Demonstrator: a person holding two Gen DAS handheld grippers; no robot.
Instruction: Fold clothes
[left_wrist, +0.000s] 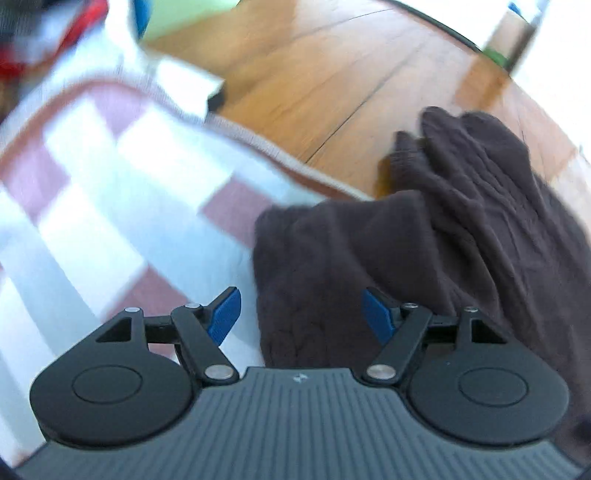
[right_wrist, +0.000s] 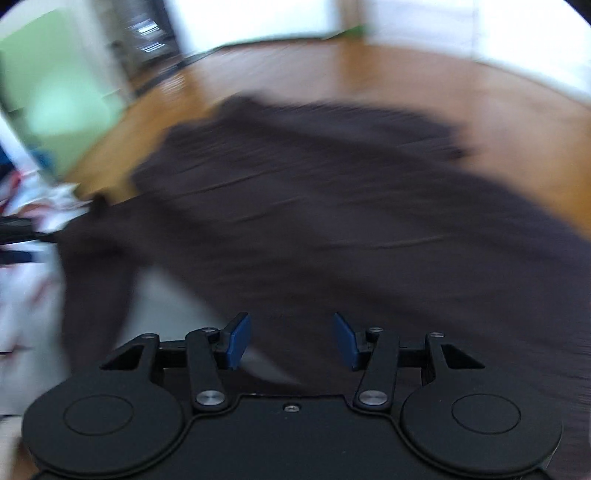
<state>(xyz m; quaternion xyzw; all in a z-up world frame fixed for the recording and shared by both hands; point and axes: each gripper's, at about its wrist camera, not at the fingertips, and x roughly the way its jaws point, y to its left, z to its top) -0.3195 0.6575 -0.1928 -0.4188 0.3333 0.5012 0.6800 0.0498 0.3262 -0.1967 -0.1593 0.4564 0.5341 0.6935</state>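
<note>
A dark brown garment (left_wrist: 424, 251) lies bunched, partly on a white and pink checked cloth (left_wrist: 110, 192) and partly hanging over the wooden floor (left_wrist: 332, 81). My left gripper (left_wrist: 301, 314) is open and empty, just above the garment's near edge. In the right wrist view the same garment (right_wrist: 351, 206) spreads wide and is blurred by motion. My right gripper (right_wrist: 291, 339) is open and empty, close over the garment.
A white box (left_wrist: 188, 85) sits at the checked cloth's far edge. Red and white items (left_wrist: 44, 40) are at the upper left. Crumpled white and red fabric (right_wrist: 33, 221) lies left of the garment. A green surface (right_wrist: 55, 92) stands at the far left.
</note>
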